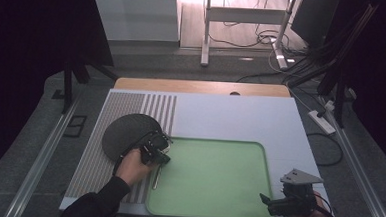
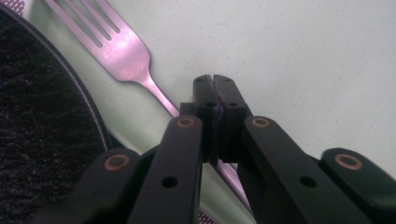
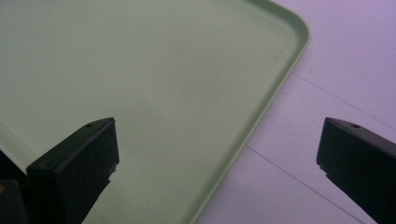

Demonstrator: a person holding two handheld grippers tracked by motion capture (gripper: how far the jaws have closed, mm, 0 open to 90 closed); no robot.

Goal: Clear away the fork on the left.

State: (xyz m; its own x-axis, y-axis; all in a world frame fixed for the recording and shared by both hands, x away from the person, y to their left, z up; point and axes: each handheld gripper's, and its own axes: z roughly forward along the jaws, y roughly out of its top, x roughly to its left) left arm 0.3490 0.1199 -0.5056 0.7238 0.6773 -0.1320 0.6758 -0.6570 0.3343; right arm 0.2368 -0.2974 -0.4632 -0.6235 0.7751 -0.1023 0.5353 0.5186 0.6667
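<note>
The left gripper (image 2: 215,93) pinches the fork (image 2: 123,49) handle – the tines ahead could swing and clip the dark plate (image 2: 42,107) (right gripper (image 3: 217,154) gapes, empty).

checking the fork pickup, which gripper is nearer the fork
Left. The left gripper is shut on the fork handle at the green tray's left edge; the right gripper hangs open over the tray's opposite corner.

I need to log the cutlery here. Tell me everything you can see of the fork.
The fork is shiny metal with four long tines and a slim handle. It lies flat on the green tray, beside the rim of the dark round plate. The left gripper has its jaws closed over the handle; whether they pinch it I cannot tell.
</note>
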